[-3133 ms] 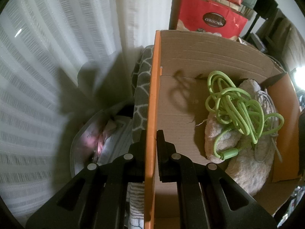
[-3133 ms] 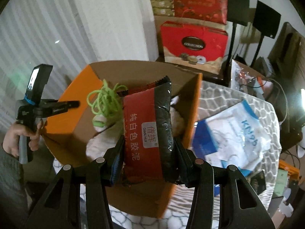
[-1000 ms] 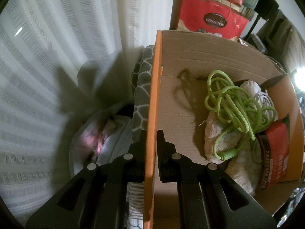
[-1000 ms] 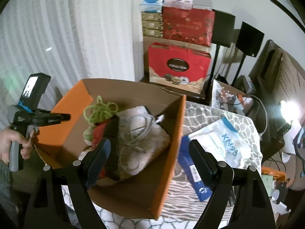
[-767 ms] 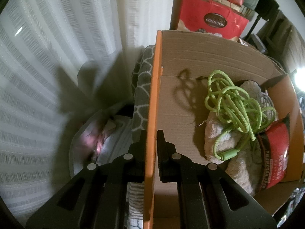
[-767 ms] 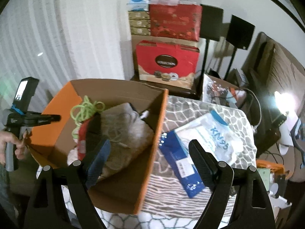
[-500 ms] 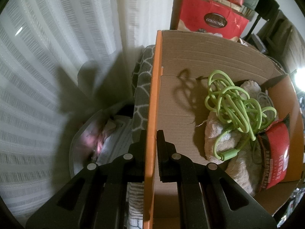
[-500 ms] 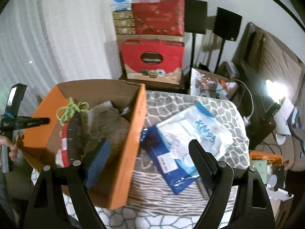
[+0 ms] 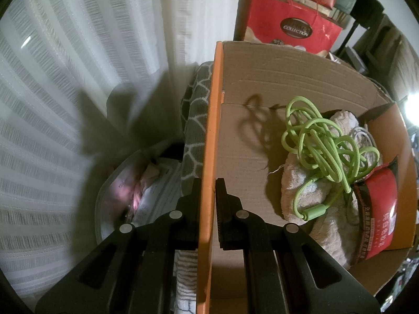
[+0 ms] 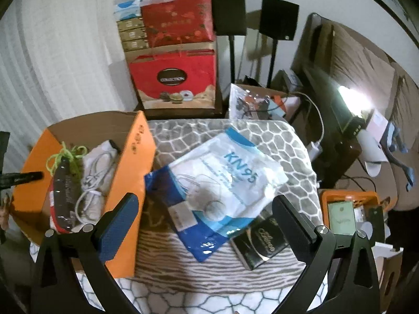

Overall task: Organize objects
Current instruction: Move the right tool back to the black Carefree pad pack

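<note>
My left gripper is shut on the orange wall of the cardboard box. Inside the box lie a green cord, a beige fluffy cloth and a red and black packet. In the right wrist view the box stands at the left of a table under a grey patterned cloth. My right gripper is open and empty, above a white and blue KN95 mask bag. A black box lies beside the bag.
Red gift boxes are stacked behind the table. White curtains hang at the left. An orange crate sits at the right, beyond the table edge. A bag of cables lies at the table's far side.
My right gripper let go of the red and black packet in the box, then swung right over the table. The left gripper has kept hold of the box wall.
</note>
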### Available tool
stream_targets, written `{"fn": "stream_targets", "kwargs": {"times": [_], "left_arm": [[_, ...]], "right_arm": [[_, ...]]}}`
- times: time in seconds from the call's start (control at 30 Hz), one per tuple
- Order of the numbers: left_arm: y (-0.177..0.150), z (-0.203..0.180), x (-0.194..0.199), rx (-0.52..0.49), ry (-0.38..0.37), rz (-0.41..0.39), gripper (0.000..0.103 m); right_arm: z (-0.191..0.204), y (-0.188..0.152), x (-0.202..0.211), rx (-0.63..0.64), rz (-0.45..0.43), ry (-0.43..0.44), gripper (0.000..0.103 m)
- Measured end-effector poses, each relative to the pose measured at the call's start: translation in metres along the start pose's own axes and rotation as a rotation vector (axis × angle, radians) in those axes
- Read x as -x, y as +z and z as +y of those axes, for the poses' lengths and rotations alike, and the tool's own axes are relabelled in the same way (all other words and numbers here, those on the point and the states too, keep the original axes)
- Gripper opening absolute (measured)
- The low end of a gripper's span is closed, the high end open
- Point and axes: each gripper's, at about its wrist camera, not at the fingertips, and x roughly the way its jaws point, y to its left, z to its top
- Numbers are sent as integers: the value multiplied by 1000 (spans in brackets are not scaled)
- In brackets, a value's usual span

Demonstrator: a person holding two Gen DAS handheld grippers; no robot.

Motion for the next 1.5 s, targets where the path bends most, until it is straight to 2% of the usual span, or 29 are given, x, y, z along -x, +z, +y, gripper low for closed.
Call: {"fn": "stream_targets", "kwargs": {"times": [0.53,0.87,1.17,1.5], "left_arm": [[0,0,0,0,0,0,9],[0,0,0,1,0,1,9],[0,0,0,3,-1,1,9],[-1,0,-1,8,2,1,9]], "right_arm": [[-70,-24,-43,-149,107,-67,102],[-79,-40,-64,-165,151,-55,102],[-70,-53,-64,-11,155,8,102],[-52,-61,-72,200,169,3,102]]}}
